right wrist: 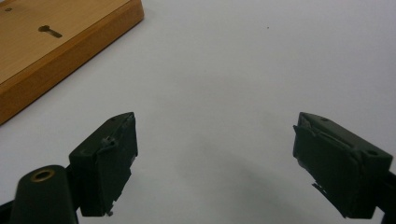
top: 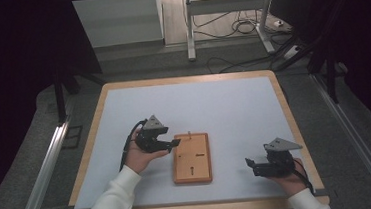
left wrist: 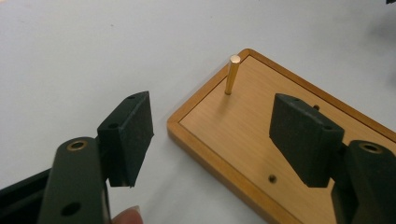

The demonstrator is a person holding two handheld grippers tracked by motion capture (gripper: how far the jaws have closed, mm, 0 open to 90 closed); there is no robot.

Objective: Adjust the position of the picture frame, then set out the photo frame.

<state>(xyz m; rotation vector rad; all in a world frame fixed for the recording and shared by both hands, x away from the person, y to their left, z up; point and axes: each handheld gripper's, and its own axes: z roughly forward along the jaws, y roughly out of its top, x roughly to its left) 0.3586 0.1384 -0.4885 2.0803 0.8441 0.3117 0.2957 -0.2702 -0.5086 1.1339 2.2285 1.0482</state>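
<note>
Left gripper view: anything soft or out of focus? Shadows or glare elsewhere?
Left gripper view: brass pin and wooden board sharp, near jaw bases and the fingertip soft. Right gripper view: faint diffuse shadow on the white table between the jaws, no glare. High view: mat evenly lit, surroundings dark.

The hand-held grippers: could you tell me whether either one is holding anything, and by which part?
Nothing is held. The left hand-held gripper is open over the board's corner near the pin; the right hand-held gripper is open above the table.
</note>
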